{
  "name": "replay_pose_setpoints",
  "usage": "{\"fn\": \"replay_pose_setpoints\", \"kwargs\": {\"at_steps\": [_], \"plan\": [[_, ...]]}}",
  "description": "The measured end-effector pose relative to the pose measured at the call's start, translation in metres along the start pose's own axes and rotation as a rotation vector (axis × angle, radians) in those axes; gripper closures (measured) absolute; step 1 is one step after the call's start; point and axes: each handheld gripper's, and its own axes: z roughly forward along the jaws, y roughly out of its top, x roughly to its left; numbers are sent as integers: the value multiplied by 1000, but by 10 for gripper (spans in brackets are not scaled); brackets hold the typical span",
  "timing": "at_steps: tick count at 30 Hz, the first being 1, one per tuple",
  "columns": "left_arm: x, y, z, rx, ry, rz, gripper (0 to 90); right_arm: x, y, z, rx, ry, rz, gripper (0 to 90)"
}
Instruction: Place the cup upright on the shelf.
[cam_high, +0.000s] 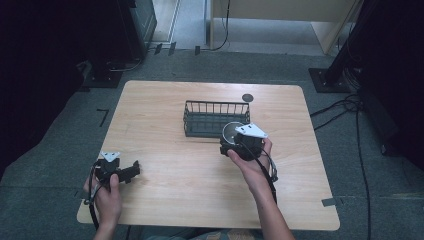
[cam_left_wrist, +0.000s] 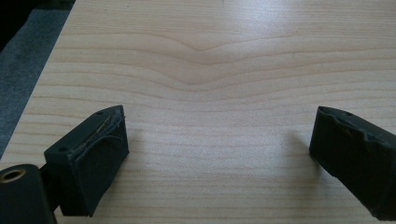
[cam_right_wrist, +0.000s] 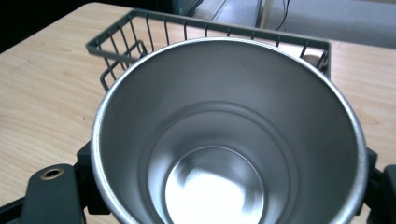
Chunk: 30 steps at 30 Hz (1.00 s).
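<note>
Broadly, a pale wooden table (cam_high: 165, 200) with rounded corners stands on grey carpet, and a person's forearms come in from its near edge. Toward the far middle of the table sits a dark wire basket (cam_high: 210, 117), and just beyond its far right corner lies a small dark round disc (cam_high: 247, 97) on the wood. The right gripper (cam_high: 235, 145) is held just near of the basket's right end, its grey plate on top. In the right gripper view its jaws stand at either side of a shiny steel cup (cam_right_wrist: 224, 154), pressed against the cup's wall, so the cup is clamped between them with its open mouth toward the camera; the inside looks empty. The basket's rim rises right behind the cup. The left gripper (cam_high: 131, 171) rests low over the near left part of the table, well apart from the basket. In the left gripper view its jaws are spread wide with bare wood between them.
</note>
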Motion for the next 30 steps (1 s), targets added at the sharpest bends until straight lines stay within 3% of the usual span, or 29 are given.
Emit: {"fn": "replay_pose_setpoints", "kwargs": {"at_steps": [9, 18, 30], "plan": [[0, 0, 0, -2, 0, -3, 48, 0, 28, 5, -19, -5, -25, 178], [0, 0, 0, -2, 1, -2, 48, -1, 45, 14, -29, -2, -4, 179], [0, 0, 0, -2, 0, -2, 48, 2, 70, 40, -36, -11, -5, 179]]}}
